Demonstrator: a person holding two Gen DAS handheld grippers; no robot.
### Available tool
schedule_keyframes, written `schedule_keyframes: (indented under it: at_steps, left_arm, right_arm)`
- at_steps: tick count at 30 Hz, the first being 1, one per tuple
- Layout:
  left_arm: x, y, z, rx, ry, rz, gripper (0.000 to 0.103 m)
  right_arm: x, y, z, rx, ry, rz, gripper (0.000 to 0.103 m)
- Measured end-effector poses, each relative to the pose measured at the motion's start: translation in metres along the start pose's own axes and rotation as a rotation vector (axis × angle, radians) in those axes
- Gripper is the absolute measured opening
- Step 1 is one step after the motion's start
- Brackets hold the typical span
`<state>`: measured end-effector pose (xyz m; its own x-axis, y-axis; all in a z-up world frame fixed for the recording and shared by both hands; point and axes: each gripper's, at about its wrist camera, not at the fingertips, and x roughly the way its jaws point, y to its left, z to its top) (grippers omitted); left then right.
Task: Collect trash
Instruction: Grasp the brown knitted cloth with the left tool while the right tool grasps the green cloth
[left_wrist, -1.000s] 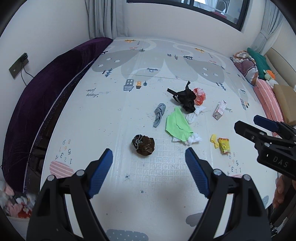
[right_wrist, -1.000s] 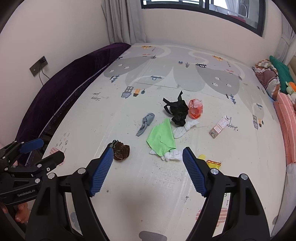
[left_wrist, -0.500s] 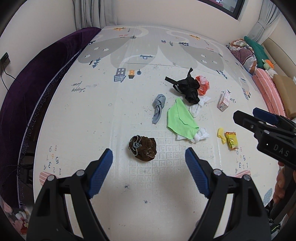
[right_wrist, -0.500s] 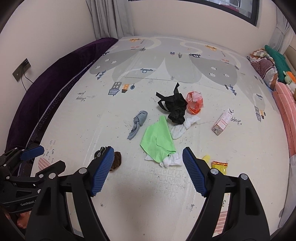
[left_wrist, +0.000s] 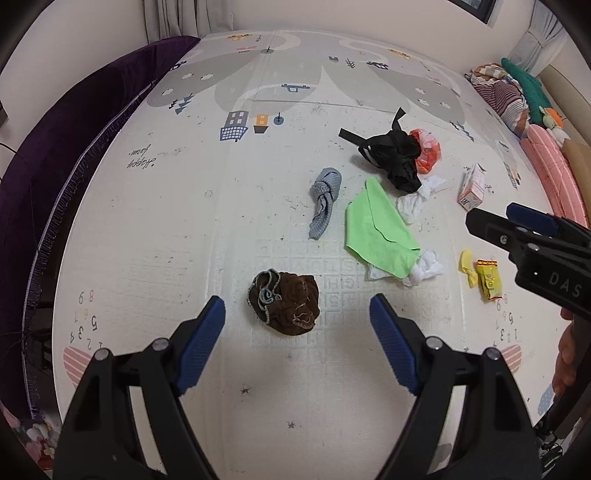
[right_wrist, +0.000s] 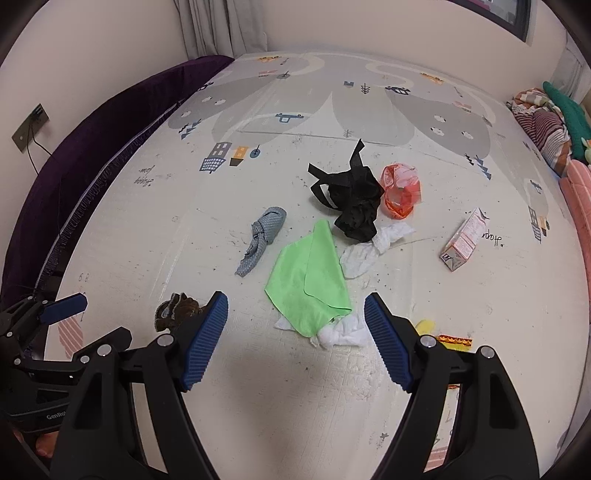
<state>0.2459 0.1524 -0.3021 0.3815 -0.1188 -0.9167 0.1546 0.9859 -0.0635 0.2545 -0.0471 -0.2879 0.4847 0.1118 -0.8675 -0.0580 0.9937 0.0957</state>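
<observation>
Litter lies scattered on a printed play mat (left_wrist: 229, 192). A brown crumpled cloth (left_wrist: 284, 302) sits just ahead of my open left gripper (left_wrist: 297, 319), nothing between its fingers. A green cloth (right_wrist: 310, 282) over white tissue (right_wrist: 341, 334) lies ahead of my open right gripper (right_wrist: 295, 314). Farther off are a grey knotted sock (right_wrist: 263, 238), a black strappy garment (right_wrist: 354, 201), an orange plastic bag (right_wrist: 400, 190), a small pink carton (right_wrist: 465, 240) and yellow wrappers (left_wrist: 482, 277). The right gripper (left_wrist: 524, 236) also shows at the right edge of the left wrist view.
A dark purple blanket (left_wrist: 55, 158) runs along the mat's left edge by the wall. Striped and pink cushions (left_wrist: 546, 158) line the right side. A wall socket (right_wrist: 31, 127) with a cable is at the left. Curtains hang at the far wall.
Both grippers have come down and forward toward the mat; the litter looks larger and nearer. The brown cloth now lies close before the left fingers. Both jaws stay equally wide.
</observation>
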Motion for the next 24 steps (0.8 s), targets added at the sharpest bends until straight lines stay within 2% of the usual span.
schedule_keyframes:
  at_steps: [5,12,18,24]
  left_arm:
    - [0.033,0.004,-0.004,-0.009,0.017,0.023,0.080]
    - [0.080,0.008,-0.018,-0.014,0.047,0.047,0.080]
    - [0.115,0.014,-0.023,-0.009,0.053,0.068,0.080]
    - [0.141,0.016,-0.023,-0.017,0.039,0.020,0.080]
  right_arm:
    - [0.036,-0.008,-0.002,-0.006,0.007,-0.002,0.074]
    - [0.085,-0.019,-0.024,0.001,0.055,0.008,0.074]
    - [0.121,-0.012,-0.019,-0.043,0.038,0.015,0.074]
    - [0.169,-0.007,-0.011,-0.078,0.037,-0.005,0.074]
